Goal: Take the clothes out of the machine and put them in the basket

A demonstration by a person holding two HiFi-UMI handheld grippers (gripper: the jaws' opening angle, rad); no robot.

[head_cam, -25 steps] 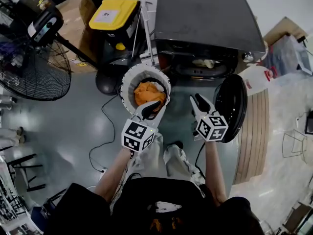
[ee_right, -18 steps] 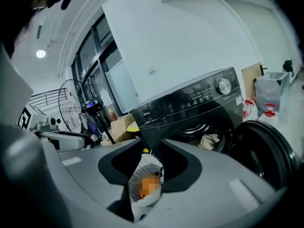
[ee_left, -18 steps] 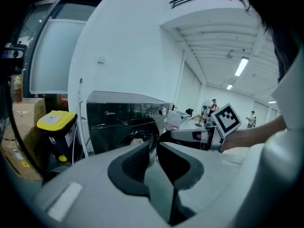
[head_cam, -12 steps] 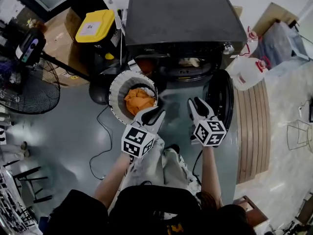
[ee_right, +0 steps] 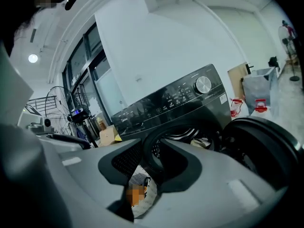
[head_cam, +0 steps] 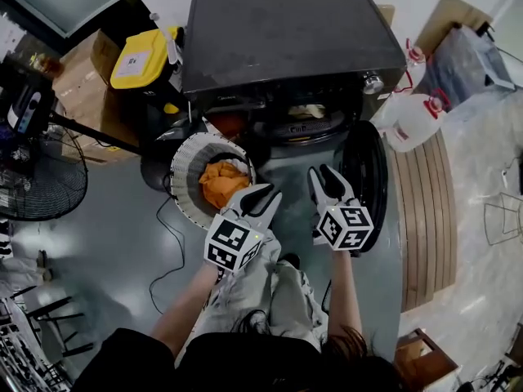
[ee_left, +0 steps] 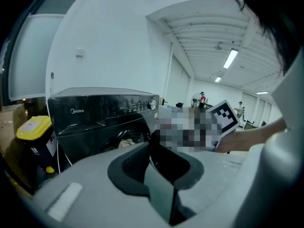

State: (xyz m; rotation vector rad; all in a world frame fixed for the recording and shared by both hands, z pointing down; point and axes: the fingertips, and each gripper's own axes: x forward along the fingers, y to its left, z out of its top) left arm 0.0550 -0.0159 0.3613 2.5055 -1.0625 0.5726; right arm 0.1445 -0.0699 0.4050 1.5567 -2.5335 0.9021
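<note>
The black front-loading washing machine point(head_cam: 286, 31) stands ahead with its round door point(head_cam: 369, 178) swung open to the right. A pale garment point(head_cam: 309, 113) lies in the drum mouth and also shows as pale cloth point(ee_right: 202, 141) in the right gripper view. The white basket point(head_cam: 181, 178) sits on the floor left of the door and holds an orange garment point(head_cam: 222, 182). My left gripper point(head_cam: 261, 196) hangs open by the basket's right rim, holding nothing. My right gripper point(head_cam: 323, 178) is open and empty in front of the drum. The same machine point(ee_left: 104, 113) is in the left gripper view.
A yellow-lidded box point(head_cam: 143, 55) and a cardboard box point(head_cam: 73, 72) stand left of the machine. A floor fan point(head_cam: 41, 178) is at far left. A white jug point(head_cam: 413, 121) and a slatted wooden platform point(head_cam: 425, 219) are on the right. A cable point(head_cam: 163, 243) trails across the floor.
The view has shifted so that the machine looms larger and the basket sits further left. Both grippers stay open and empty and have come slightly nearer the drum.
</note>
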